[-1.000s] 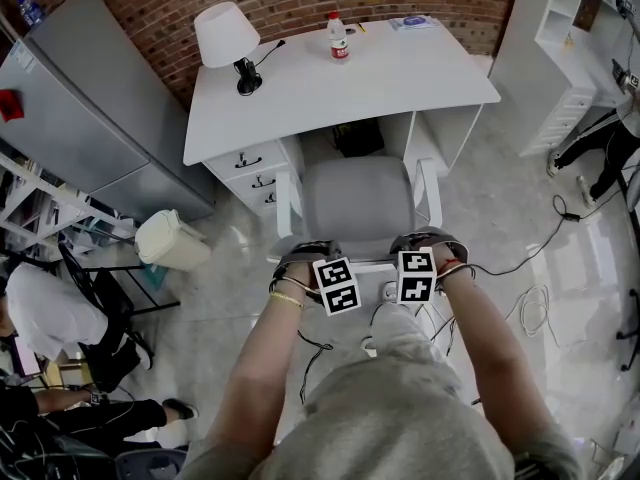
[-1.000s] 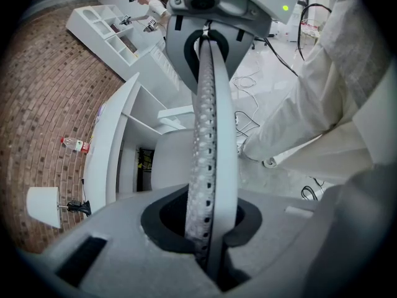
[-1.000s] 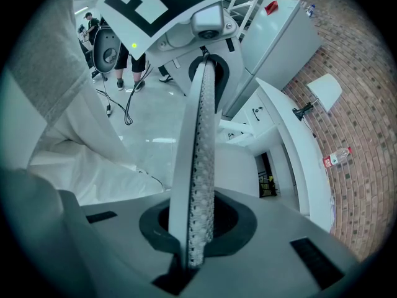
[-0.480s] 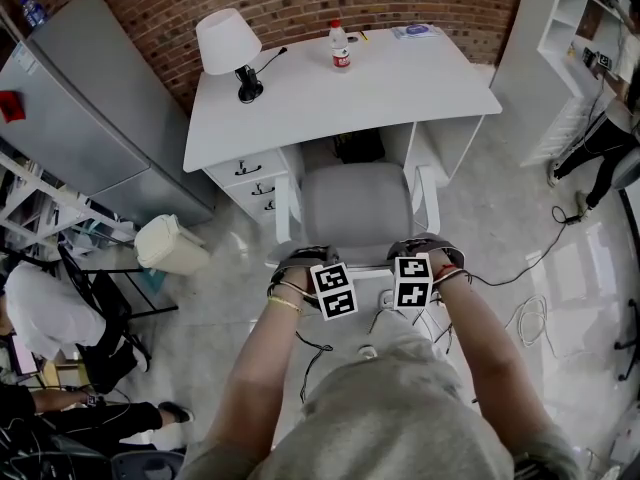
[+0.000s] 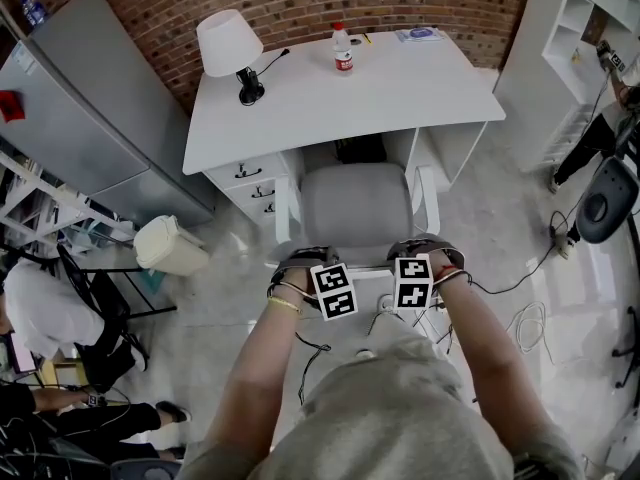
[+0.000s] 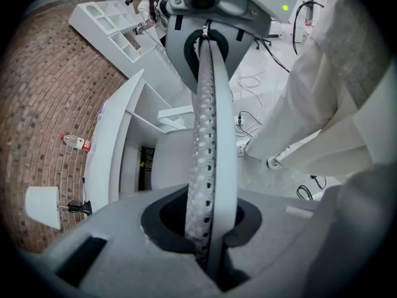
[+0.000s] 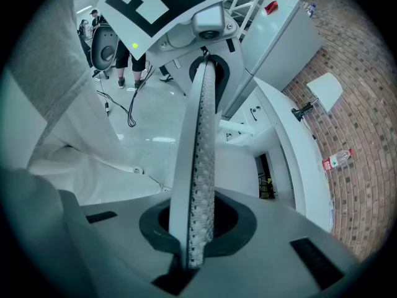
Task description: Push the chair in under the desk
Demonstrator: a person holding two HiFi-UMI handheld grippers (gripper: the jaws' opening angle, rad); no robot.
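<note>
A white chair with a grey seat (image 5: 357, 203) faces the white desk (image 5: 400, 88), its seat front at the desk's knee space between the armrests. My left gripper (image 5: 320, 270) is shut on the top edge of the chair's perforated backrest (image 6: 208, 135), which runs up between the jaws. My right gripper (image 5: 408, 266) is shut on the same backrest (image 7: 201, 154) a little to the right. In the left gripper view the left gripper (image 6: 208, 253) pinches the panel's edge. In the right gripper view the right gripper (image 7: 189, 253) does the same.
On the desk stand a lamp (image 5: 228, 40) and a bottle (image 5: 343, 50); drawers (image 5: 248, 173) sit under its left side. A bin (image 5: 170, 243) and grey cabinet (image 5: 90, 108) are left. Cables (image 5: 530, 318) lie right. People are at both edges.
Both grippers keep their hold on the backrest, and the chair stands almost as before at the desk. The person at the right edge has moved, and a dark round object has come into view there.
</note>
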